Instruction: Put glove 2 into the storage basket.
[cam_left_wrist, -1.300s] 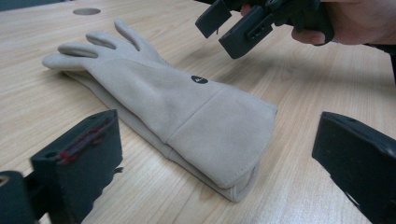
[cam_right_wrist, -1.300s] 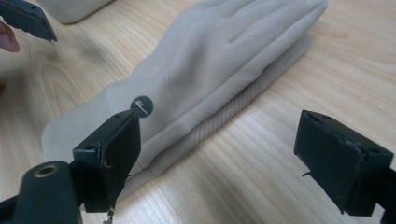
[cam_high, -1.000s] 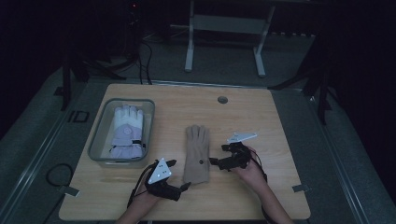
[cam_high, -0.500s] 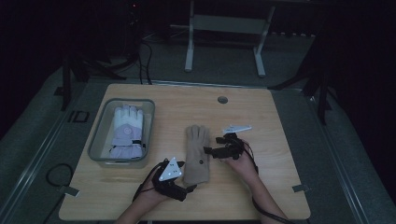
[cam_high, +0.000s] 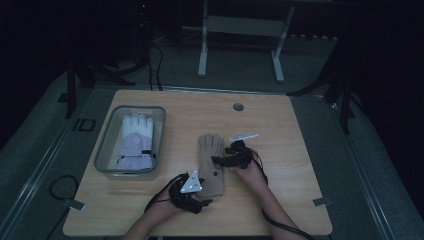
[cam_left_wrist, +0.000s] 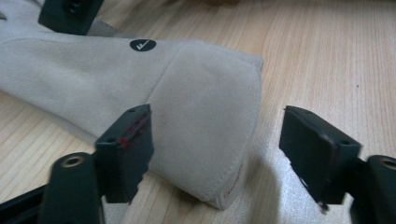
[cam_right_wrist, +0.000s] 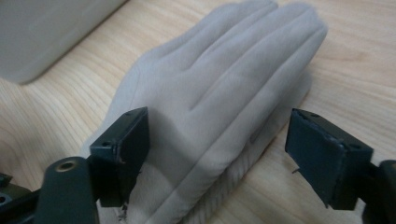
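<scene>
Both tongs wide, closing in on beige glove (cam_high: 212, 164)

Left gripper (cam_high: 192, 192) now at glove's cuff corner, right gripper (cam_high: 225, 160) over its palm side, nearer than a second ago; likely about to grasp. Second glove (cam_high: 135, 140) in tray (cam_high: 107, 145), left of beige glove.

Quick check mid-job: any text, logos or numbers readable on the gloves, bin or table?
"ID": large letters on the grey floor mat left of the table.
Round black badge on the tan glove: a small white mark, not readable as letters.
Dark patch on the white glove in the bin: too small to read.
</scene>
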